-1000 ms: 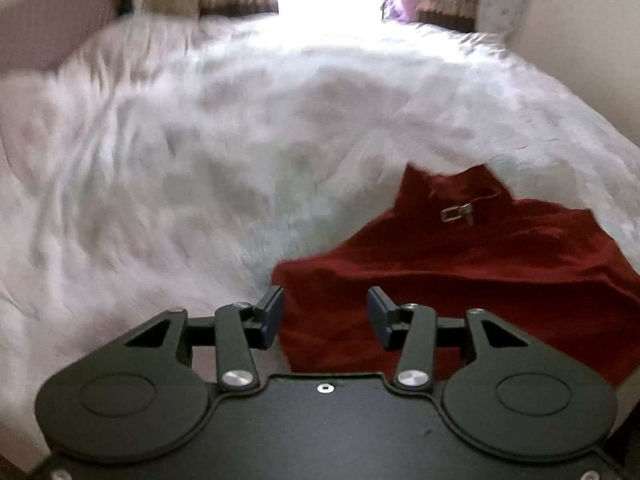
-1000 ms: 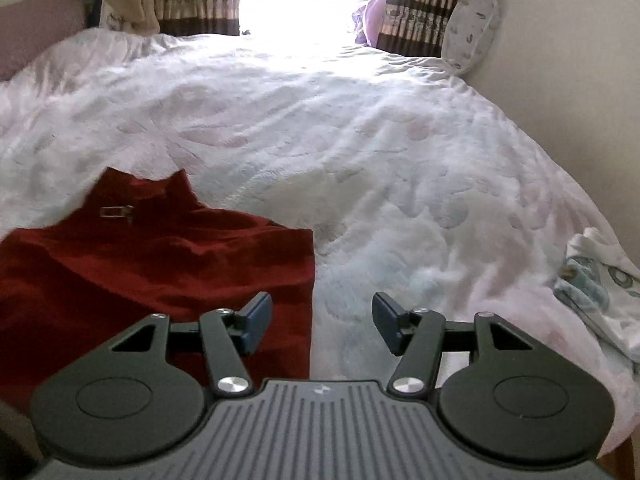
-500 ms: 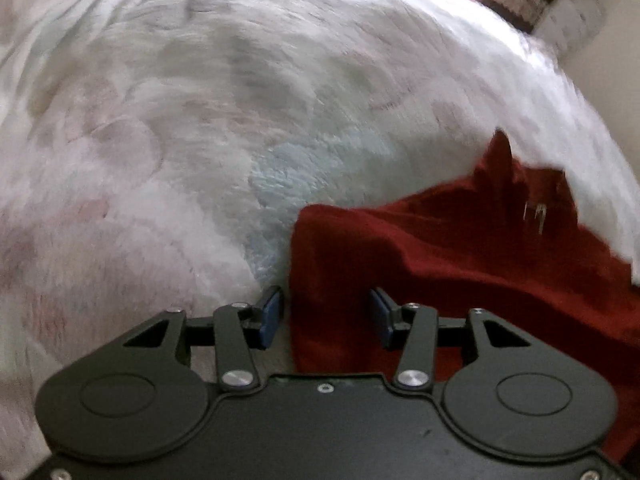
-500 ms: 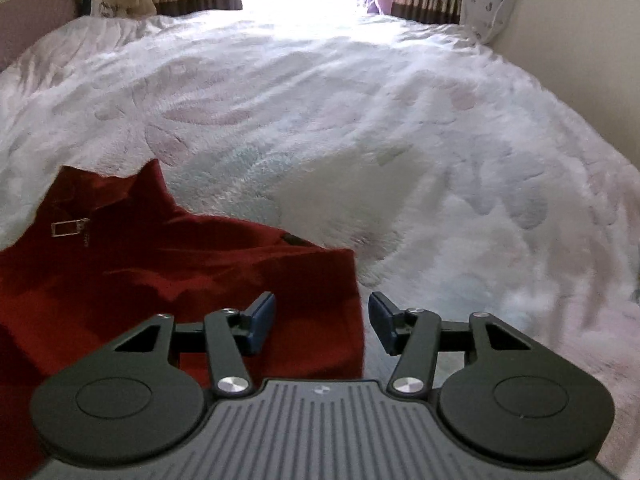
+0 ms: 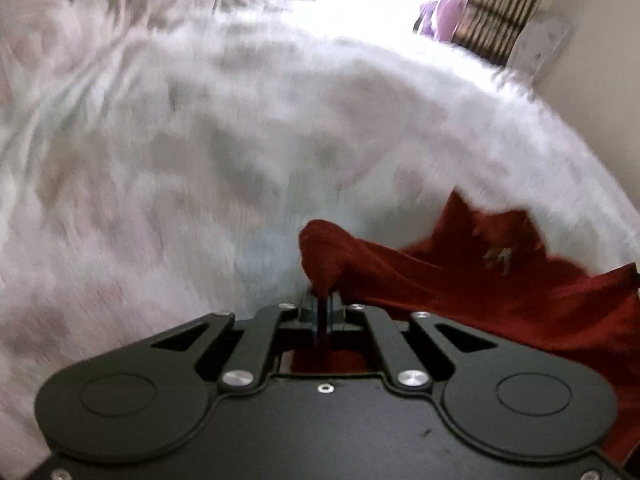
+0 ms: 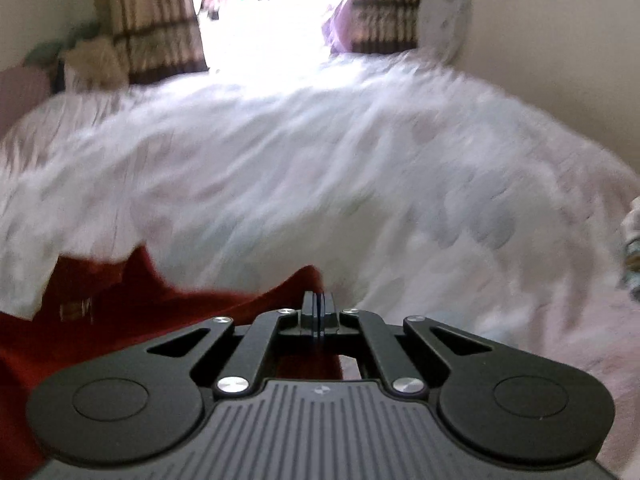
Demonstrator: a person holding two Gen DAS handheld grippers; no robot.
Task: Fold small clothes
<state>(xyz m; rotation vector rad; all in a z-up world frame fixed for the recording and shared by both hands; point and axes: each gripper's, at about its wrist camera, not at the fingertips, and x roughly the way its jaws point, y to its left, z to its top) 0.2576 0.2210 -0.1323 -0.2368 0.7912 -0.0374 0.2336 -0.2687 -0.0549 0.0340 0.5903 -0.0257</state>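
Left gripper (image 5: 322, 314) clamped tight on a bunched corner of the red top (image 5: 460, 280), cloth humped up just ahead of the tips and trailing off to the right of the jaws. Right gripper (image 6: 319, 314) pinched shut too, jaws together with the top's (image 6: 160, 304) other near corner running up into them from the left; right at the tips the cloth itself hard to make out, so a thin hold, by the look of it. Two corners, one in each grip: probably so the near edge lifts evenly and can be carried over toward the collar in one clean fold.

Beyond the jaws, collar (image 5: 496, 220) standing up, a small metal zip pull (image 5: 498, 256) glinting below it. Rest of the top spread flat on the bed (image 5: 200, 160), ahead and right of the left jaws, ahead and left of the right ones. Heavy blur in both views, so fine detail lost.

Further out, pale patterned cover rolling away on all sides. Off to the far right of the right jaws, a scrap of another light garment (image 6: 632, 240) at the frame edge, likely next in line. At the back, striped curtains (image 6: 160, 20) round a blown-out bright window (image 6: 272, 12).
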